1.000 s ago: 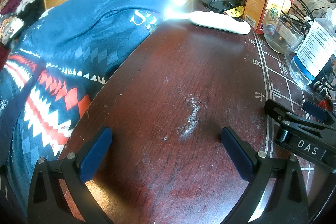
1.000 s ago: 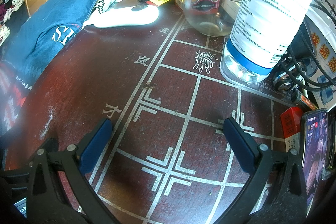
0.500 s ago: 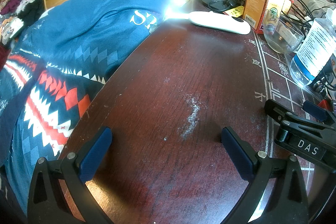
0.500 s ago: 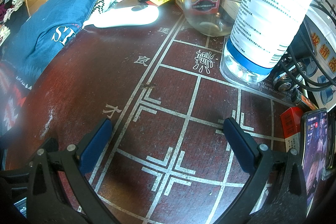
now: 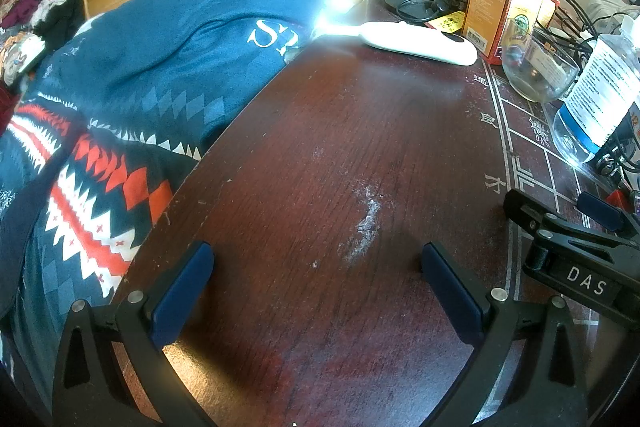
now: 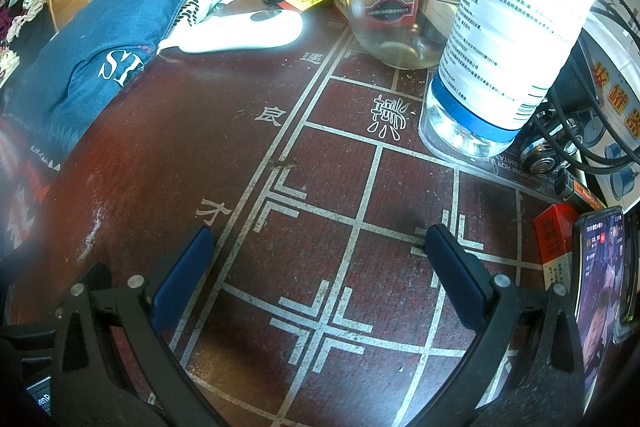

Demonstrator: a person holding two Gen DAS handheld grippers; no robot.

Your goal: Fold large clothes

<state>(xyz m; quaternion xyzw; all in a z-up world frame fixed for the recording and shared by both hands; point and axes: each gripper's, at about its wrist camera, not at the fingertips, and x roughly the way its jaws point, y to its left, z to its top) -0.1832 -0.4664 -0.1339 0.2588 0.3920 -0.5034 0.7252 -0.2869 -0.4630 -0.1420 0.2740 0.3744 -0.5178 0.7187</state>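
Blue garment [image 5: 152, 75] — left of left gripper [image 5: 316, 273] | both grippers apart — empty

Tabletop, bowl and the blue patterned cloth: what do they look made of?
Tabletop: dark reddish wood or veneer, semi-gloss; grain lines show, plus pale scuffs and painted white board lines.
Bowl: clear glass, probably; the box behind shows through it.
Blue patterned cloth: soft woven or knit fabric, matte; it creases and drapes against the table edge.

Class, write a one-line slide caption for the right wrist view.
Open right gripper over a chessboard-marked table, facing a water bottle, glass bowl and blue garment.
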